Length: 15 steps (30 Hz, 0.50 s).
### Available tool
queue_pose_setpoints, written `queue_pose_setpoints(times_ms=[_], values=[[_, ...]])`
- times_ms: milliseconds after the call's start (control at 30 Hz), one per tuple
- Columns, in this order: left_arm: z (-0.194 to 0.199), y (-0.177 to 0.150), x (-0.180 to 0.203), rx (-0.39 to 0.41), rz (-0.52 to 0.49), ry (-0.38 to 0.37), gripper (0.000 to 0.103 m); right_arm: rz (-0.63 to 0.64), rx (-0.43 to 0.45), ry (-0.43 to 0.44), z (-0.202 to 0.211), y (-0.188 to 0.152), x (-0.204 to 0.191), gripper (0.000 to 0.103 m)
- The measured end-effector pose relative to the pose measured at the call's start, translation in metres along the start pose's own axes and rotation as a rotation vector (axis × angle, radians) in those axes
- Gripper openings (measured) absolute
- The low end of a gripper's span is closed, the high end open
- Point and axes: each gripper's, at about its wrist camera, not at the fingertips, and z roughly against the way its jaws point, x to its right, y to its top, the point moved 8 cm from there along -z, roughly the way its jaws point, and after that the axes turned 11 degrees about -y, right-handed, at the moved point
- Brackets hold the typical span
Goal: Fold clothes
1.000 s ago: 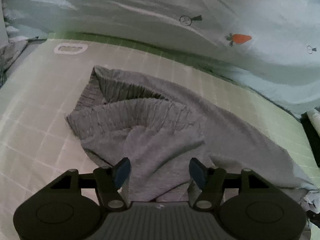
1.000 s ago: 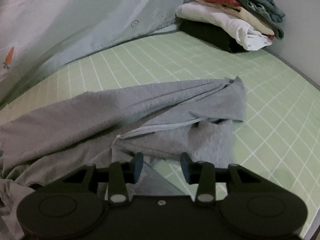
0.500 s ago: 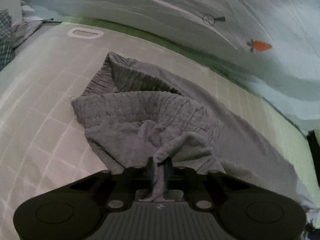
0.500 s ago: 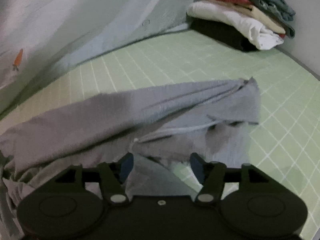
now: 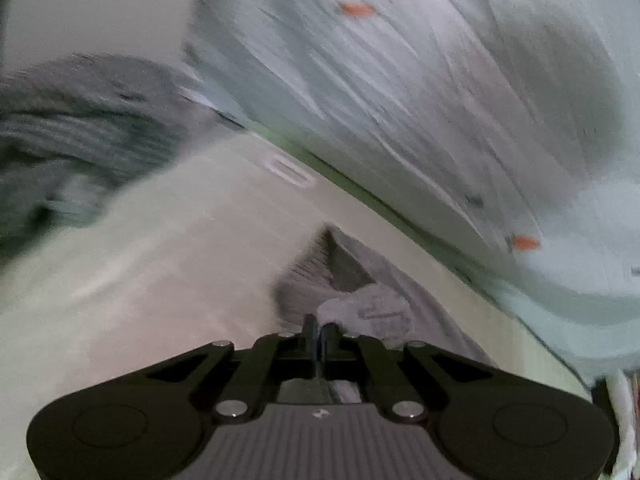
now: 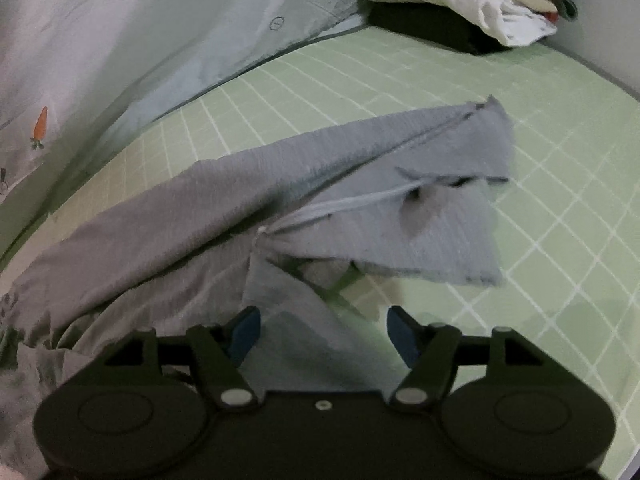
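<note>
Since the earlier frame: left hand-held gripper (image 5: 319,334) has clamped a fold of the grey garment (image 6: 360,200) and lifted it | right hand-held gripper (image 6: 323,330): jaws apart, cloth between, unpinched | garment: spread on green sheet (image 6: 460,80), near clothes stack (image 6: 472,0).

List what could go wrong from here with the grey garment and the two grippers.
1. The left gripper is shut on only a small bunch of the grey garment; a hard pull may slip it free.
2. The right gripper is open with cloth lying between its fingers but not pinched, so that end may drag and bunch on the green checked mat.
3. The pant legs lie crossed and creased; folding now may lock in wrinkles.
</note>
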Motion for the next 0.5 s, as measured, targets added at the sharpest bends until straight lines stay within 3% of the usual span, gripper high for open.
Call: queue_pose_setpoints(times_ms=[133,333,500], values=[[0.044,-0.010,-0.036,0.022,0.039,0.091,0.001,-0.013,-0.019,0.028,0.000,-0.007,0.003,0.071],[0.070,-0.056,-0.079,-0.007,0.202,0.182,0.002,0.028,-0.018,0.066,0.006,-0.018,-0.002,0.071],[0.076,-0.076,-0.090,-0.058,0.195,0.263,0.006,0.088,0.017,0.087,0.016,-0.021,-0.008,0.072]])
